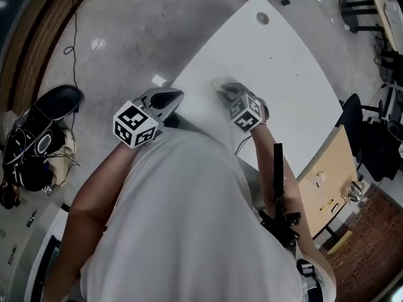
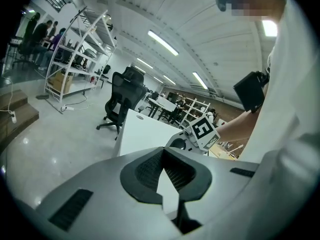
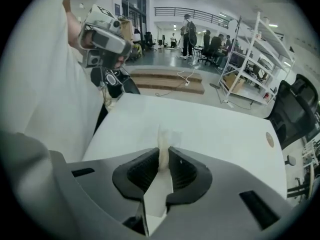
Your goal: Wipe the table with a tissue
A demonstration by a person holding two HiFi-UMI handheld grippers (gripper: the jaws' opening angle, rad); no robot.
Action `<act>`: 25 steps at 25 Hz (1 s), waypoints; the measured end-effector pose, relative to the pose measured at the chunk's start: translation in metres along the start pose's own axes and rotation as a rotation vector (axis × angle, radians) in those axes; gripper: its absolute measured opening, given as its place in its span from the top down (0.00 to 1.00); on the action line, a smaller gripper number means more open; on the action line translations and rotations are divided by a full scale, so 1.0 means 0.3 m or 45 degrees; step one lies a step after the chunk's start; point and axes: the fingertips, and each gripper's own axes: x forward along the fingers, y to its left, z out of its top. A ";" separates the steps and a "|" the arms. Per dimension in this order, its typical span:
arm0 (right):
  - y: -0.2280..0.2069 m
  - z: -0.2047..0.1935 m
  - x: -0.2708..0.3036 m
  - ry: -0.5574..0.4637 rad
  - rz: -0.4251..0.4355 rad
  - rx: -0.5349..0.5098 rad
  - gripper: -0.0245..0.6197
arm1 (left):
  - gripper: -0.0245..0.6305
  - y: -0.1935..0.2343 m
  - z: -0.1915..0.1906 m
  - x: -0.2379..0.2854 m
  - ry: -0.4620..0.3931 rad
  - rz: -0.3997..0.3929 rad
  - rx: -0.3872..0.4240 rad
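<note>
- Bench: runs away from the person, with floor to its left.
- Right gripper: over the bench's near end, with the tissue between its jaws.
- Left gripper: just left of the right gripper, at the bench's near left edge.
- Office chair: at the bench's far end.
- Bag: on the floor, well left of the bench.
- Side desk: right of the bench.

Grey polished floor, shelving racks, office chair

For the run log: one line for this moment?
right gripper: shut on tissue, over table | left gripper: shut, empty
</note>
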 end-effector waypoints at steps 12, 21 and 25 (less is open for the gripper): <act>-0.045 -0.035 -0.174 -0.515 0.032 0.821 0.87 | 0.95 -0.011 0.047 0.086 0.053 -0.157 0.079; -0.282 -0.319 -0.295 -0.521 -0.312 1.265 0.87 | 0.95 -0.054 0.066 0.163 0.065 -0.217 0.110; -0.427 -0.422 -0.345 -0.539 -0.443 1.373 0.87 | 0.95 -0.072 0.058 0.178 0.073 -0.211 0.115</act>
